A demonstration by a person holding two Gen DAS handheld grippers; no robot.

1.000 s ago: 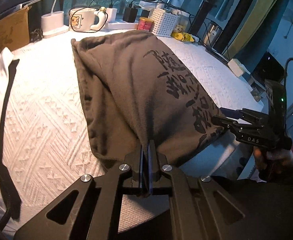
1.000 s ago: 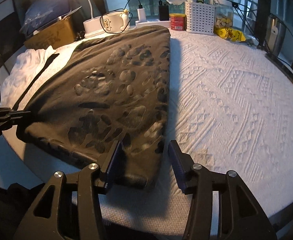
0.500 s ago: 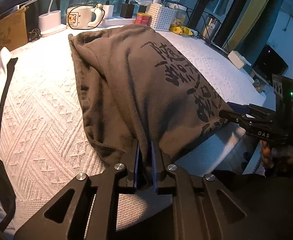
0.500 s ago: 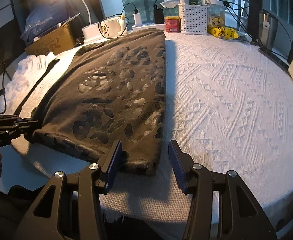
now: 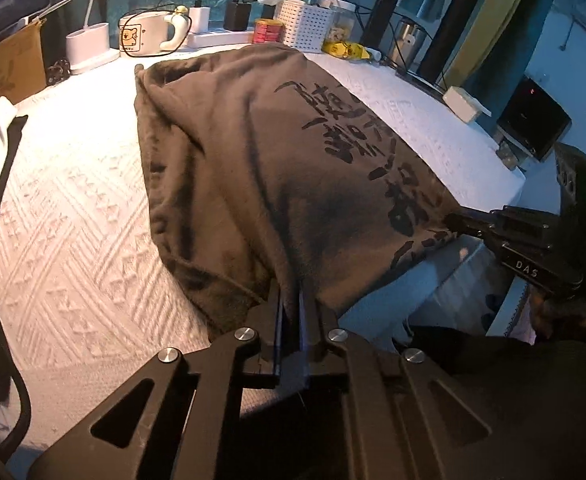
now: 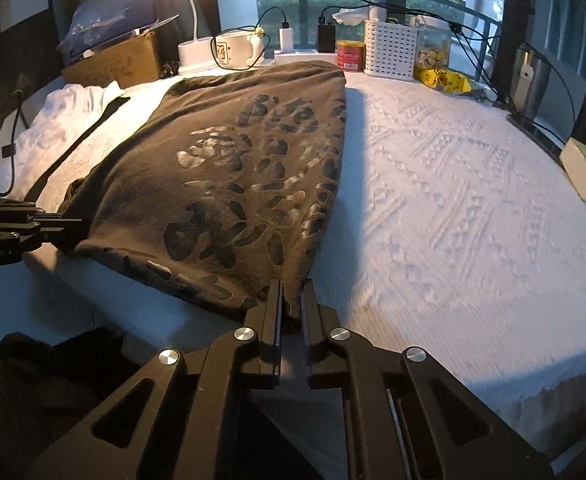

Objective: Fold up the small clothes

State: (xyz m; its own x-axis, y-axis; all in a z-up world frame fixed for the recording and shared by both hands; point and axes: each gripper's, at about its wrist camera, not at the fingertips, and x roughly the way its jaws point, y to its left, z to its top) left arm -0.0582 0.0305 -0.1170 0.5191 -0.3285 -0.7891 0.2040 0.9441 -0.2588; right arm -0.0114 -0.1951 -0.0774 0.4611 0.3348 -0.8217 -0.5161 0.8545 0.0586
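Left gripper [image 5: 291,300] clamped on near hem of shirt [image 5: 253,168]; right gripper [image 6: 291,296] closing, pinching other corner.

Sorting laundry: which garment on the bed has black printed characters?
The dark shirt in the middle, gripped by both claws; the white garment beside it shows no print.

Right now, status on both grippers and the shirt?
Left gripper shut on dark shirt, right gripper closing on its other near corner. Shirt folded lengthwise on white cover. Nothing obstructing.
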